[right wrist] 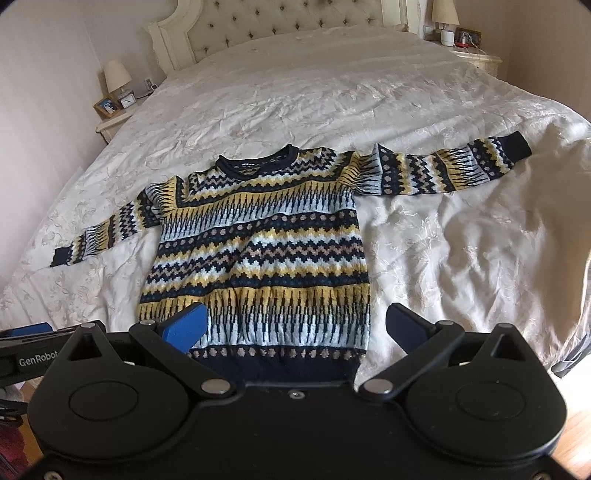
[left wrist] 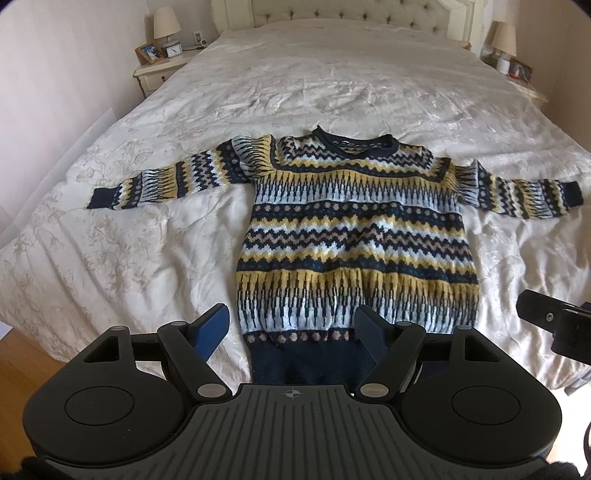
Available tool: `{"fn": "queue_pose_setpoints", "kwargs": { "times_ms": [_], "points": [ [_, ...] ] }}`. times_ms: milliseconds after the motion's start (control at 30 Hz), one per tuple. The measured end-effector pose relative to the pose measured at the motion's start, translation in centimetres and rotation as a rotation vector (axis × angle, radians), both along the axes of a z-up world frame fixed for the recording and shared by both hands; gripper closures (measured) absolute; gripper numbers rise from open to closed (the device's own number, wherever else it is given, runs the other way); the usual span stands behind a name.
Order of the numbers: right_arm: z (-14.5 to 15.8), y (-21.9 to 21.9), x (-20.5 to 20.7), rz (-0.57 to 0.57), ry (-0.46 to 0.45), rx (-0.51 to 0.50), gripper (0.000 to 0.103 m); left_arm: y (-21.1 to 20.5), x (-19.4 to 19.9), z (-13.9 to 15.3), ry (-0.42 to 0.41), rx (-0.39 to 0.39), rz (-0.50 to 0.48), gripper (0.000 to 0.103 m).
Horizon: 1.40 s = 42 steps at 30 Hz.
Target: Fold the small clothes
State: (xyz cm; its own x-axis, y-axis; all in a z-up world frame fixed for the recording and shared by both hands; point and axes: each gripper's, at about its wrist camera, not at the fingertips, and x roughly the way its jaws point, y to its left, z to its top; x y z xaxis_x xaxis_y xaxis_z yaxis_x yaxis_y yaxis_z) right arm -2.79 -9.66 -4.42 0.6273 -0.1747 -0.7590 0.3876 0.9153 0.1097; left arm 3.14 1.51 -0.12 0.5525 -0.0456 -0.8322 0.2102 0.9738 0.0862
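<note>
Lying flat on the bed (left wrist: 332, 85) ahead of both wide-open, empty claws, left gripper (left wrist: 293, 330) and right gripper (right wrist: 295, 325), the sweater (left wrist: 354, 236) could be bunched if only 1 knit layer is pinched.

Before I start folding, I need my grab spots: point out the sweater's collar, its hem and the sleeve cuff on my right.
Collar (left wrist: 356, 142), left wrist view, navy neckline rim.
Hem (right wrist: 280, 365), right wrist view, navy bottom band.
Right sleeve cuff (right wrist: 517, 146), right wrist view, navy end.

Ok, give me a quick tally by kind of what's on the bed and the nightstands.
Patterned knit sweater: 1
Table lamps: 2
Picture frames: 2
Alarm clock: 1
White canister: 1
Total: 7
Smaller bits on the far nightstand are too small to tell.
</note>
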Motion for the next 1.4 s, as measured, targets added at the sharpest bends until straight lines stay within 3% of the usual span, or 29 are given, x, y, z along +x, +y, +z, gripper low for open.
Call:
{"fn": "queue_pose_setpoints", "kwargs": {
  "times_ms": [1400],
  "points": [
    [0.2,-1.0,-2.5,0.046,-0.025,0.034,0.001,0.1,-2.9,0.1,-0.012,0.011,0.023,0.029]
  ]
}}
